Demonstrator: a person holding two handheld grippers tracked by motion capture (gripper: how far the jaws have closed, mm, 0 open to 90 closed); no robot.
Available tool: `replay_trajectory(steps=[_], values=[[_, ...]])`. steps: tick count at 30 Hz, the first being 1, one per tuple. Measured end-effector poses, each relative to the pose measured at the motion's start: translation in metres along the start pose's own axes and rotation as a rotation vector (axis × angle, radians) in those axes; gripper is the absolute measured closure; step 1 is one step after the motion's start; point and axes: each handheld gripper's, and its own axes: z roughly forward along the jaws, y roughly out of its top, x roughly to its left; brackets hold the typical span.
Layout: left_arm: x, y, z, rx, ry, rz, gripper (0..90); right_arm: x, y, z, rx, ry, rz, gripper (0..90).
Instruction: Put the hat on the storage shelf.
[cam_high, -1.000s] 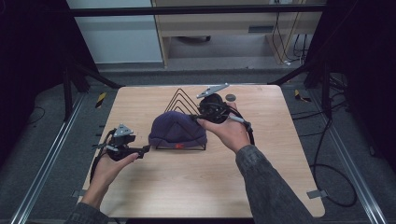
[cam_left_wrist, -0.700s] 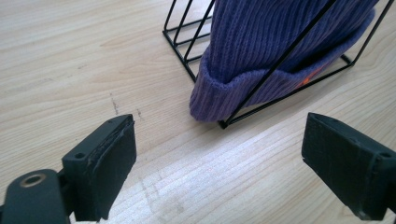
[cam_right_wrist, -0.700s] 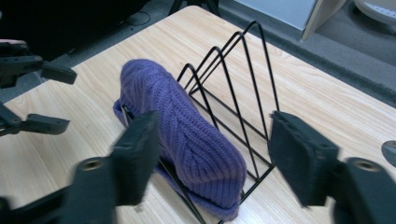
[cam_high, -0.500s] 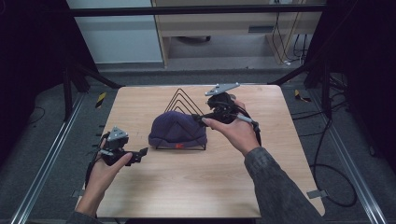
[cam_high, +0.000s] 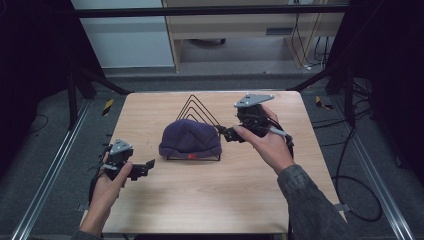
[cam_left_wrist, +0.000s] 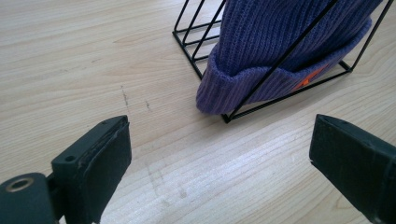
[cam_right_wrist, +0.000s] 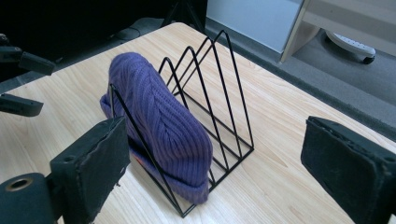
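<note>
Standing wide, both grippers empty, jaws just opened: left gripper & right gripper flank hat in rack. Risk: fingers snag rack wire, drag hat out.

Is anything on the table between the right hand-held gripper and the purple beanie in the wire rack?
Nothing visible. The right hand-held gripper, jaws just opened and empty, sits beside the purple beanie, which sits in the front slot of the wire rack.
</note>
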Motion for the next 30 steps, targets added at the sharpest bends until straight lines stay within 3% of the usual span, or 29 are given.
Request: replay_trajectory(steps=[14, 30], values=[[-0.002, -0.012, 0.006, 0.024, 0.002, 0.013, 5.1, -0.020, -0.031, -0.023, -0.001, -0.042, 0.049, 8.9], [0.004, -0.031, 0.016, 0.069, -0.002, 0.009, 5.1, -0.047, -0.082, -0.043, 0.030, -0.099, 0.090, 11.4]])
